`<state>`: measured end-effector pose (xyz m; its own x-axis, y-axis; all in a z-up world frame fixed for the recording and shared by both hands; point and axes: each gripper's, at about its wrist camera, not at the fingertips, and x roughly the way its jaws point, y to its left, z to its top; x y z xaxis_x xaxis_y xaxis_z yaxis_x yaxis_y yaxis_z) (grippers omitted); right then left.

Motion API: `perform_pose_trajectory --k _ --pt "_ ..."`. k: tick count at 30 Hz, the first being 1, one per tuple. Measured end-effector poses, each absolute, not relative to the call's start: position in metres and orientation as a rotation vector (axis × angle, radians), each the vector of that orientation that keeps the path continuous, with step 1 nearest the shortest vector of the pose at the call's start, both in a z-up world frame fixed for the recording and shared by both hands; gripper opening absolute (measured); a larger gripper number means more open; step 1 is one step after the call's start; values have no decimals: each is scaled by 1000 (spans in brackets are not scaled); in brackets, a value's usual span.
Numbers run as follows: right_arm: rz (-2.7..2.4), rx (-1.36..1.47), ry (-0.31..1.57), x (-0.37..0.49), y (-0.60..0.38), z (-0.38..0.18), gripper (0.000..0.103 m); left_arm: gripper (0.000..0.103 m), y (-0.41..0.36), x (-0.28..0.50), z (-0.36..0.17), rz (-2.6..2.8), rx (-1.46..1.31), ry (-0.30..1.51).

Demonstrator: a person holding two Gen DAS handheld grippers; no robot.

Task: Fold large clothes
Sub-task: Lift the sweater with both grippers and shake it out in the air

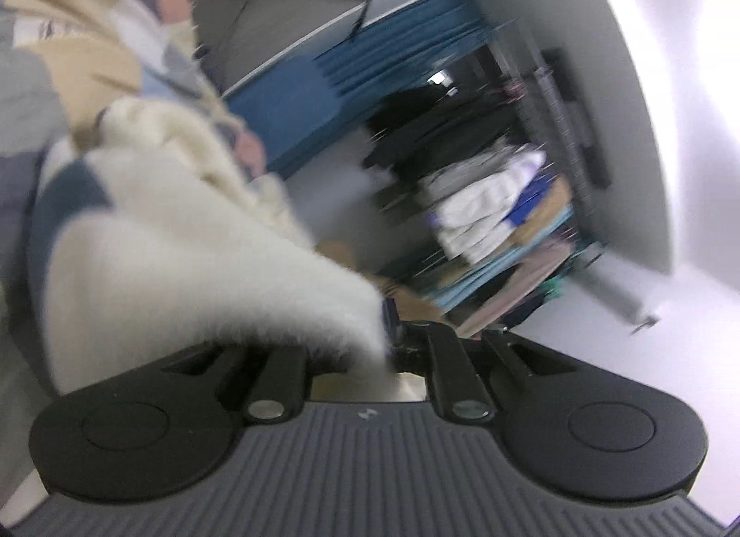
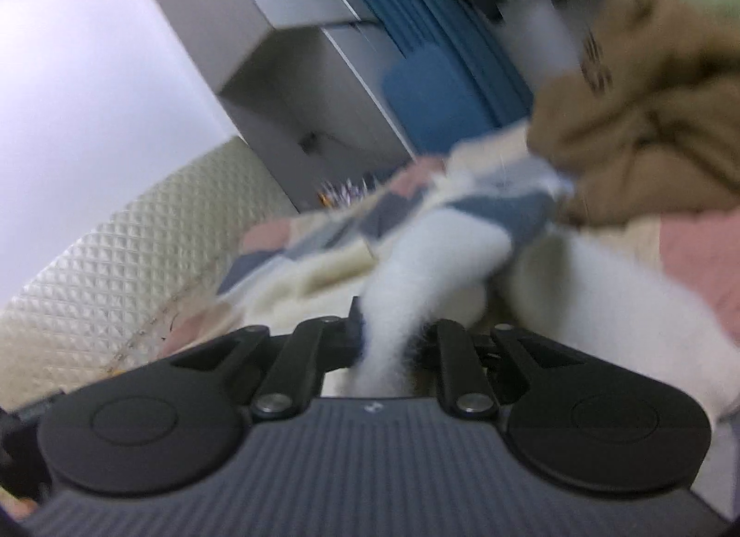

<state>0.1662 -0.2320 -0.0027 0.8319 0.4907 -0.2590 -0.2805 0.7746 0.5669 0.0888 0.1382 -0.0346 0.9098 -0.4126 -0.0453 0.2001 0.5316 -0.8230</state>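
Both claws, our left gripper (image 1: 393, 342) and right gripper (image 2: 393, 342), were pinched tight on the fluffy blanket (image 2: 416, 268); we thought its thick fuzz might slip out

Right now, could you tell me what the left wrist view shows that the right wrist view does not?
Only the left wrist view shows a rack of stacked clothes. Only the right wrist view shows a brown garment and a quilted cream surface. Both show the fluffy white patchwork garment, pinched in shut jaws by the left gripper and right gripper, plus a blue curtain.
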Motion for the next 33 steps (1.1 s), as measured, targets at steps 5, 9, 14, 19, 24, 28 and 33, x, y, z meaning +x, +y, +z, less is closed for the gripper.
perform_pose_trajectory --k 5,9,14,19,24,28,33 --pt "456 535 268 126 -247 49 14 12 150 54 7 -406 -944 150" --pt "465 441 171 95 -248 102 14 12 149 25 64 -430 -838 94" --pt "479 409 58 70 -253 177 14 13 148 -23 155 -472 -711 20" --pt "512 376 -80 50 -258 265 14 13 146 -57 261 -496 -621 -82" --pt "499 381 -178 59 -262 340 14 14 135 -70 342 -458 -523 -161" --pt "444 341 -169 92 -255 360 14 14 127 -36 359 -398 -460 -118" --pt "388 292 -41 152 -243 325 14 14 131 63 316 -316 -469 11"
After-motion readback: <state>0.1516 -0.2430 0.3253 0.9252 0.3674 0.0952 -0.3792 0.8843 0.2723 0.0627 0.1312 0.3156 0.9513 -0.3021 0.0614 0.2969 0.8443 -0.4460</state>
